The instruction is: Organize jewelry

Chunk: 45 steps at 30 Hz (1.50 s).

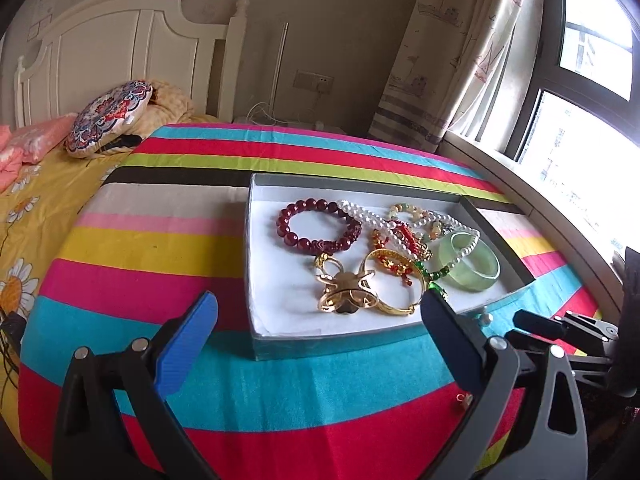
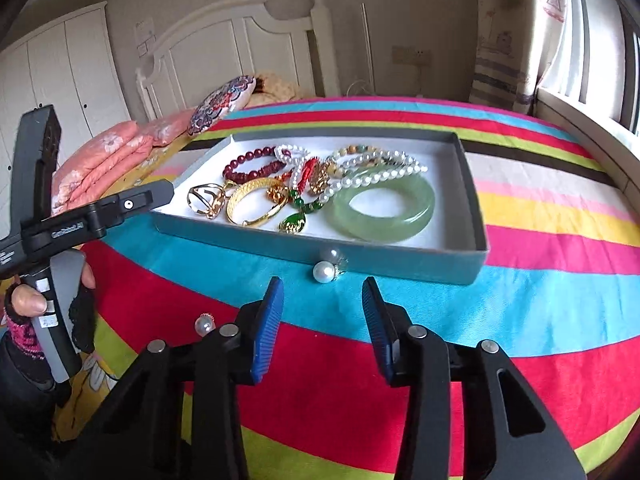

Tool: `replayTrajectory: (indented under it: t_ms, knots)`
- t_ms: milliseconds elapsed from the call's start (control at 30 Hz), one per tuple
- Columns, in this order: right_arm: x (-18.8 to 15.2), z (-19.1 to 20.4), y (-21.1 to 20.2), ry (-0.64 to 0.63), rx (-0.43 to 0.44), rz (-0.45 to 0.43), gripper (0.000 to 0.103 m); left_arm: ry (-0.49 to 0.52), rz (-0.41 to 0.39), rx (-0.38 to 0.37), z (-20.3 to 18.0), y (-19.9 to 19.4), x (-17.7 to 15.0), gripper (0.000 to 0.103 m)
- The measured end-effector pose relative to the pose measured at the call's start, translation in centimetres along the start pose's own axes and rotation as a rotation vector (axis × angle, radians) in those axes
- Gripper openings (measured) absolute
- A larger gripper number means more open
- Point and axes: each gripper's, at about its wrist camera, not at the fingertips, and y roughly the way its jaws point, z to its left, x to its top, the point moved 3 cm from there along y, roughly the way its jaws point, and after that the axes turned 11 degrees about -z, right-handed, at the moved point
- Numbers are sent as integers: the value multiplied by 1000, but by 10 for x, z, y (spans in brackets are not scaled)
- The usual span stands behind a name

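Box: a shallow grey box (image 2: 472, 200) sits on the striped bedspread (image 2: 540, 280), already holding most of the jewelry: the jade bangle (image 2: 380, 208), dark red bead bracelet (image 2: 248, 164), pearl strand (image 2: 384, 172) and gold bangle (image 2: 256, 204).
Left out: a pearl earring (image 2: 324, 272) lies on the spread, touching the box's near wall; a second small pearl piece (image 2: 205, 324) lies off to the left, near the right claw's left finger.
Right claw (image 2: 322, 320): half-open, nothing between the pads, aimed down at the pearl by the box wall.
Left claw (image 1: 320, 320): spread wide and empty, hovering at the box's near edge.
Step in hand, as I judge it: pick up the loose pearl and drop it in the box.
Doing it well: come straight down so the pearl sits centred between the pads, then close gently; it's round and will likely roll or squirt out.
Watch for: the box wall right behind it; keep the fingertips clear of the wall.
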Motion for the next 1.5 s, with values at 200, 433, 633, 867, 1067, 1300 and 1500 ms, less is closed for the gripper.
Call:
replayTrajectory:
  t_ms: [200,433,633,867,1067,1300,1500]
  knots:
    - [2,7,16,-17,-37,30,31,-1,-13,4,1,-1,2,101]
    - [3,9,30,-9,-64,48,27,9,-20,-5,-1,-3,2,101]
    - [2,13,32,-72,-119,38,17,27,-18,-9,-4,-4,1,101]
    - [-4,-1,18,-26,-78,2,17,83,-14,-19,-19,-12,-4,101]
    - [-10,-5,-5,-31,-32,-59,17,176,43,-160,-69,-28,-40,101]
    - [-14,-6,-17,-42,-22,-91,17,307,99,-220,-107,-18,-66,74]
    - [-20,-9,-16,-27,-15,-82,17,341,110,-191,-110,-8,-74,50]
